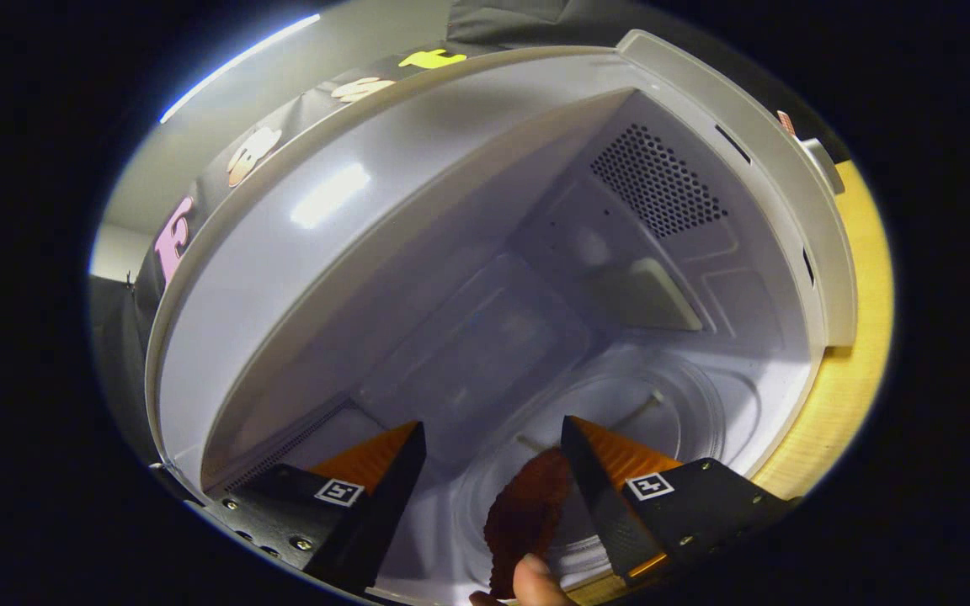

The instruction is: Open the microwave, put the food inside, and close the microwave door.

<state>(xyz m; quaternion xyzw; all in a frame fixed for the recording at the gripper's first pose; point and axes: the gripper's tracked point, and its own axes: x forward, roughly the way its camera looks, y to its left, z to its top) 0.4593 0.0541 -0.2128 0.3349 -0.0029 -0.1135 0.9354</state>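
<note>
Gripper: fingers spread apart, a clear gap between the tips, nothing pressed between them. Each finger carries a small square black-and-white marker tag on its base.

Food: a dark reddish-brown, rough-textured strip, jerky-like, hangs in the gap between the fingers, nearer the right finger and touching or just beside its inner face; cannot tell which. Its upper end reaches about to the right fingertip. The left finger is apart from it.

A person's fingertip sits at the lower end of the strip, below the fingers, apparently touching it.

Just ahead and under the strip: round clear glass turntable on the floor of the pale grey microwave cavity. Spokes of the roller ring show through the glass. The strip is over the near part of the turntable; whether it rests on the glass cannot be told.

Beyond the fingers: cavity side wall with a perforated vent patch and a pale rectangular cover plate below it. Glossy glare on the opposite wall.

Outward: light grey front frame of the microwave opening, door not across it. Yellow wooden tabletop runs beside the frame.
</note>
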